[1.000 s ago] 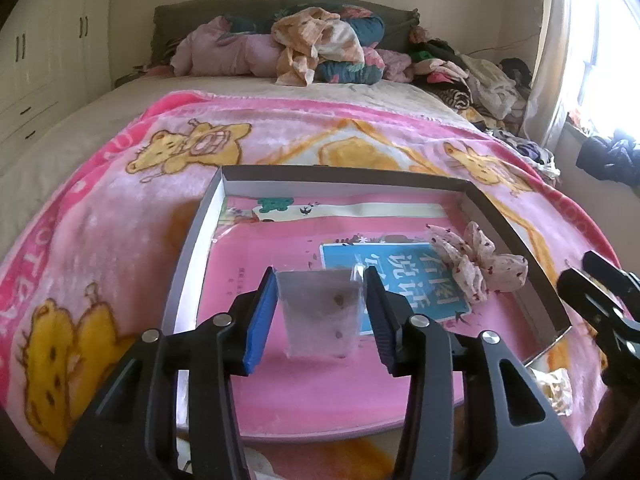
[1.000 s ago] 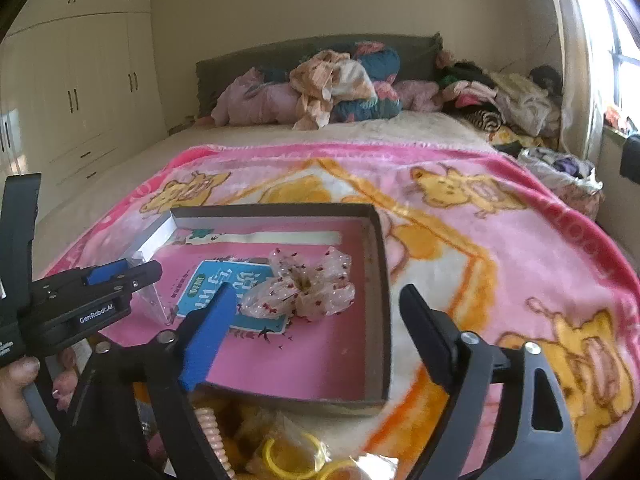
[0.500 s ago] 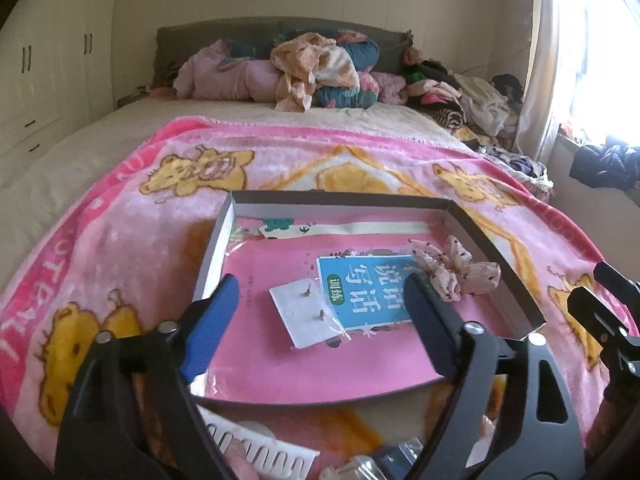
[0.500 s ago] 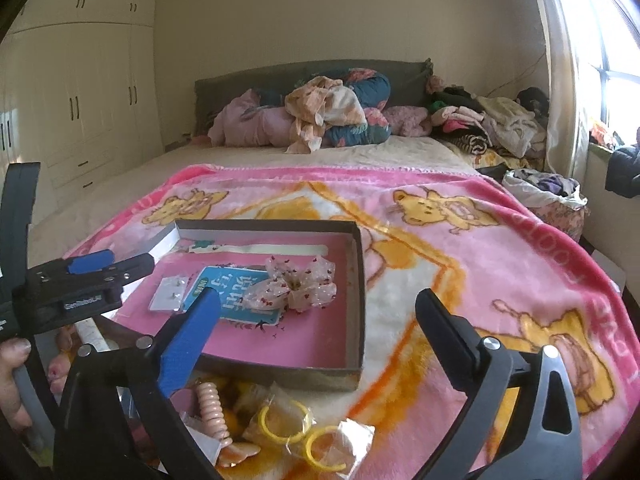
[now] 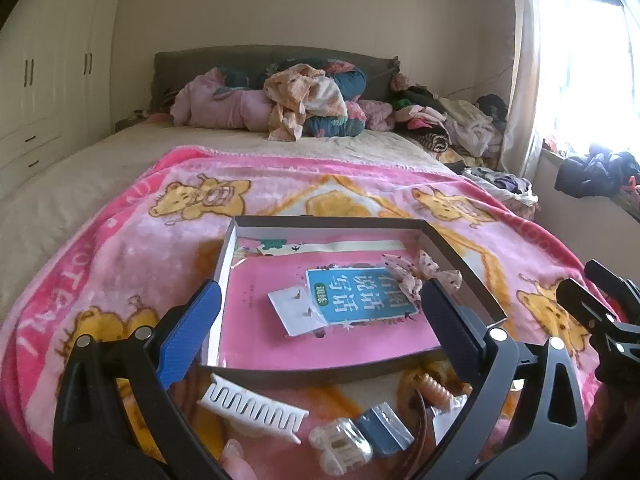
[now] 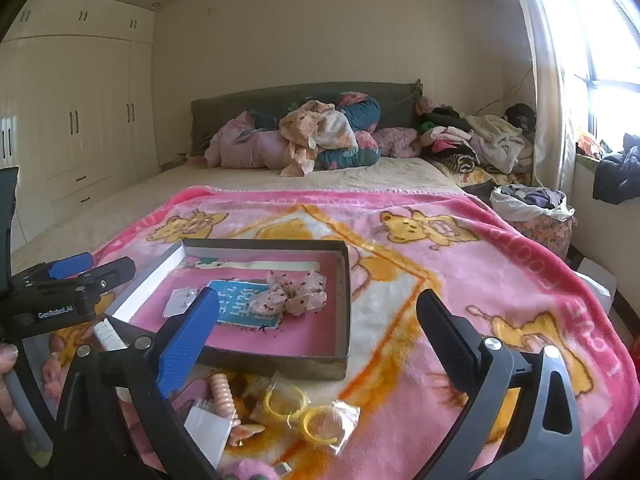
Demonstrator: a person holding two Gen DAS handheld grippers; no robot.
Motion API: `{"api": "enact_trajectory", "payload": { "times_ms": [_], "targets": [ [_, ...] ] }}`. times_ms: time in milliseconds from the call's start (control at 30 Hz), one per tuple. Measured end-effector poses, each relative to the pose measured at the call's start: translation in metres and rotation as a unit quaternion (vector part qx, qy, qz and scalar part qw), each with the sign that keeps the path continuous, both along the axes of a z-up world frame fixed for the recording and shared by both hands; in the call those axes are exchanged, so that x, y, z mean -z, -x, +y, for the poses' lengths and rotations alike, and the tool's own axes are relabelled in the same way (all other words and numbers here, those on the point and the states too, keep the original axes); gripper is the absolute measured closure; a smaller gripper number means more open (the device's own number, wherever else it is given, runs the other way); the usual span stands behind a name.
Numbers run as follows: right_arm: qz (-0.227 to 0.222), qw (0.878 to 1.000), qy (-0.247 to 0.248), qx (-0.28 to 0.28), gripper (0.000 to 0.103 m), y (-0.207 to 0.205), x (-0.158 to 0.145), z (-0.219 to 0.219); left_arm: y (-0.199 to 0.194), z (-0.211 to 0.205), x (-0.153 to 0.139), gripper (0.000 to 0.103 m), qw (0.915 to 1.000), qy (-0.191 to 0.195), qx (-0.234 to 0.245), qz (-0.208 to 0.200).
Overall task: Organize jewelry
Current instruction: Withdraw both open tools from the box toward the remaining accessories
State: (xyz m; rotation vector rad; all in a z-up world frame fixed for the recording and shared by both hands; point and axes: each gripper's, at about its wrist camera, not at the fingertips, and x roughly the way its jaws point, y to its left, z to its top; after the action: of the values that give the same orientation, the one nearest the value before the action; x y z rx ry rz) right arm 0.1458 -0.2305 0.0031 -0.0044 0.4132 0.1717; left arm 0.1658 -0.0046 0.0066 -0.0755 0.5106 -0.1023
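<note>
A shallow grey box [image 5: 460, 256] with a pink floor lies on the blanket. Inside it lie a clear earring packet [image 5: 296, 310], a blue card [image 5: 356, 294] and a spotted fabric scrunchie [image 5: 424, 276]. The box [image 6: 344, 280], packet [image 6: 182, 302] and scrunchie [image 6: 294, 298] also show in the right wrist view. My left gripper [image 5: 316, 328] is open and empty, pulled back before the box's near edge. My right gripper [image 6: 320, 332] is open and empty, near the box's front right corner. Loose items lie in front of the box: a white comb clip [image 5: 252, 408], a clear claw clip [image 5: 340, 446], a peach spiral tie [image 6: 222, 396] and bagged yellow rings [image 6: 304, 412].
The pink bear blanket [image 6: 460, 280] covers the bed's near half. Pillows and heaped clothes [image 6: 320, 132] lie at the headboard. White wardrobes [image 6: 80, 120] stand at left, and a window [image 6: 608, 60] with a curtain at right. A laundry bag [image 6: 532, 208] sits beside the bed.
My left gripper opened and let the earring packet drop onto the box floor, then drew back toward me. My right gripper also drew back, which brought the loose items before the box into view.
</note>
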Motion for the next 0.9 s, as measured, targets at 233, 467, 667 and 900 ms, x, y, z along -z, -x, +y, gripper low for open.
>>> {"api": "enact_trajectory", "payload": {
  "times_ms": [233, 467, 667, 900],
  "targets": [
    [-0.004, 1.0, -0.001, -0.001, 0.007, 0.017, -0.001, -0.003, 0.017, 0.004, -0.004, 0.012, 1.0, 0.005, 0.0, -0.005],
    [-0.004, 1.0, -0.001, -0.003, 0.007, 0.028, -0.001, -0.005, 0.036, 0.006, -0.003, 0.012, 1.0, 0.006, 0.005, -0.004],
    [-0.003, 1.0, -0.003, -0.005, 0.007, 0.043, 0.003, -0.007, 0.05, -0.002, 0.002, 0.012, 0.9999, -0.001, 0.017, -0.002],
    [-0.004, 1.0, -0.006, -0.007, 0.007, 0.056, 0.005, -0.014, 0.064, -0.013, 0.005, 0.012, 0.9994, -0.009, 0.034, -0.006]
  ]
}}
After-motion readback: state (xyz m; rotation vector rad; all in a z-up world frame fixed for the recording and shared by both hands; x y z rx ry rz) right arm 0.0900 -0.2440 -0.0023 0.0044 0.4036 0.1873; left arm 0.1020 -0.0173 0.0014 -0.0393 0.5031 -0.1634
